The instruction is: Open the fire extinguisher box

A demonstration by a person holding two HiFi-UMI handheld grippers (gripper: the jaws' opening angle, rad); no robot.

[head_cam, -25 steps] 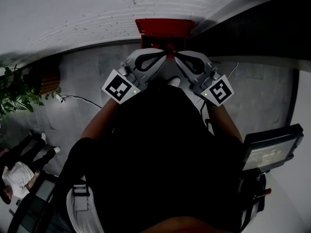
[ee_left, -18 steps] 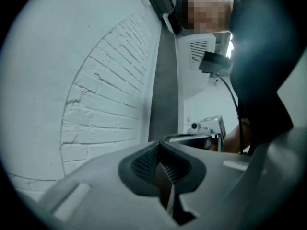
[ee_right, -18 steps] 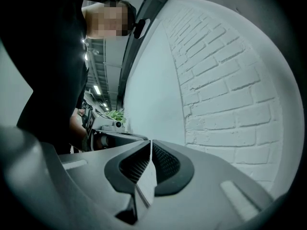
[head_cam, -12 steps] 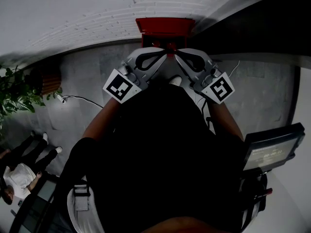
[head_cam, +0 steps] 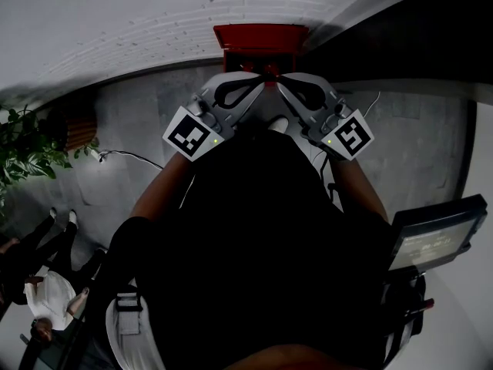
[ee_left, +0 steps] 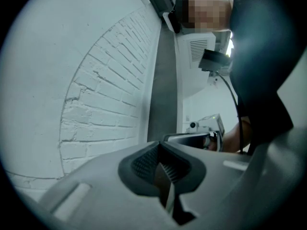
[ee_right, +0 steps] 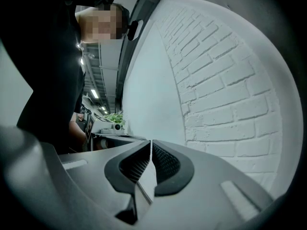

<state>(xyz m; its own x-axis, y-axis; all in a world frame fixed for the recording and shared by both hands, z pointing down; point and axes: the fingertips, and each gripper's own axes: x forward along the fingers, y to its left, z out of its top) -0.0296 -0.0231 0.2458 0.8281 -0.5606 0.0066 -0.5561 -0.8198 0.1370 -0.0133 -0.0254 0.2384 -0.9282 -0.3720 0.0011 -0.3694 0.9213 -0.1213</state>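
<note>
The fire extinguisher box (head_cam: 260, 38) is red and stands on the grey floor (head_cam: 131, 122), with its back against the white brick wall (head_cam: 154, 14). Its long axis runs along the wall, from your left to your right, and its front looks toward you. From above you see only its top side, so I cannot tell if its door is shut or already open.

Your left gripper (head_cam: 256, 81) and your right gripper (head_cam: 280, 83) are both just in front of the box, near its middle. Their tips lean toward each other and almost meet. I judge that you hold them there because the door or latch of the box should be at this front side, within short reach of both.

Both grippers are fully closed and hold nothing. In the left gripper view the ribbed pads (ee_left: 144, 159) press together, and in the right gripper view the pads (ee_right: 165, 161) do the same. Neither gripper view shows the box. They show the wall above it, so the jaws point upward, away from the box and not at its front.
</note>
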